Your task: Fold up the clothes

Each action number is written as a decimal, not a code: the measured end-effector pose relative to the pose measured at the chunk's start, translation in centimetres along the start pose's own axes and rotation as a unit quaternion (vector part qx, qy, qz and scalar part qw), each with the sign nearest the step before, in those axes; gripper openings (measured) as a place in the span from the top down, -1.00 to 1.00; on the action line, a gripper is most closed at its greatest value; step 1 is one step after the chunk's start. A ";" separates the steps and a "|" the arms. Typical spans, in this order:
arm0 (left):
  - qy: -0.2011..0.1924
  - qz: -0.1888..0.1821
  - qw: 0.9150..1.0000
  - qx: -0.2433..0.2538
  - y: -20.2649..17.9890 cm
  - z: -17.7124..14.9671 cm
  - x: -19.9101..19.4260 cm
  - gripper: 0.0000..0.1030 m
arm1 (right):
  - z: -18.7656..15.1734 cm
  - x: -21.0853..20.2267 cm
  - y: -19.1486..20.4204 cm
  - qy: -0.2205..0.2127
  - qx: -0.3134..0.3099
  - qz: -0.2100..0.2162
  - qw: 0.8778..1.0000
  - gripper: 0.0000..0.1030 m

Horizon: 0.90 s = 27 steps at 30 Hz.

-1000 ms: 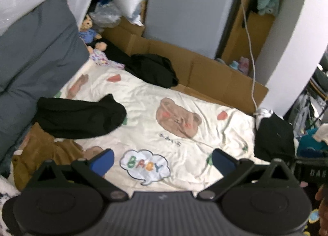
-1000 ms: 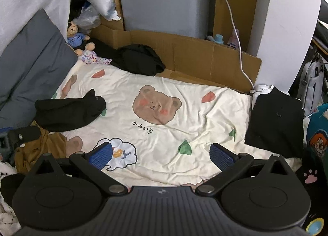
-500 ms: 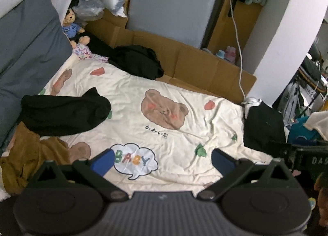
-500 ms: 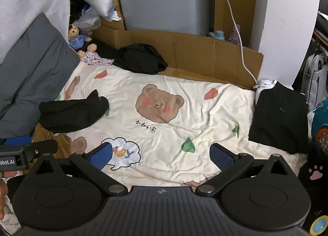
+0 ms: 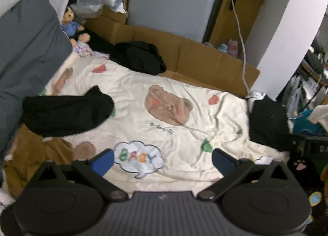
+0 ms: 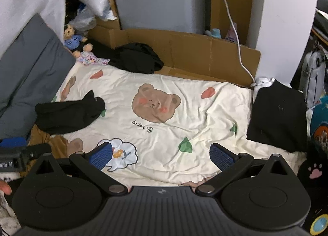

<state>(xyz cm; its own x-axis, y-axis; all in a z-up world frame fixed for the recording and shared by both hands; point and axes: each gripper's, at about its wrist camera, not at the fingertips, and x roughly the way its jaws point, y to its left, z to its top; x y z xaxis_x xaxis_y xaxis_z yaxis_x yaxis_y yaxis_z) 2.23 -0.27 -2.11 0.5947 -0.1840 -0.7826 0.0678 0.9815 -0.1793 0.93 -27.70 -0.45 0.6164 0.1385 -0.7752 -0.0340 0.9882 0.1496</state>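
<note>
Left gripper [image 5: 162, 159]: blue-padded fingers spread wide, holding nothing, above the cream bear-print blanket [image 5: 184, 137]. Right gripper [image 6: 160, 155]: likewise spread, unloaded. Crumpled black garment [image 6: 67, 116] lies at 9 o'clock on blanket, overlapping brown garment [image 6: 44, 138] at 8 o'clock. Folded black garment [image 6: 276, 117] at 3 o'clock edge.

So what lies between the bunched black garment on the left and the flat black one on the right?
Only cream bedsheet with its printed bear face, clearest in the right wrist view.
</note>
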 end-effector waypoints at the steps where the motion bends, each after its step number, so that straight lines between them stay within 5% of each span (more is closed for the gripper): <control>1: -0.003 0.004 1.000 0.000 0.2 0.0 0.0 -0.99 | 0.2 -0.1 0.0 -0.002 0.000 0.002 1.000 -1.00; 12: -0.022 0.027 0.999 -0.016 2.1 0.5 -0.8 -0.99 | 0.3 -0.5 0.8 -0.013 -0.010 0.023 1.000 -1.00; 27: -0.060 0.012 0.995 -0.077 10.2 1.4 -3.3 -0.90 | 0.4 -0.2 0.7 -0.007 -0.018 0.036 0.999 -1.00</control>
<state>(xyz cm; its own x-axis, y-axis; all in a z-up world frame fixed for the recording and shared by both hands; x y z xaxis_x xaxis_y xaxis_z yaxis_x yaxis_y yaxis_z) 2.10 10.39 -0.51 0.6861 -0.1440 -0.7131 -0.0656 0.9640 -0.2579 1.11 -27.09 0.04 0.6229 0.2081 -0.7541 -0.1061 0.9775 0.1821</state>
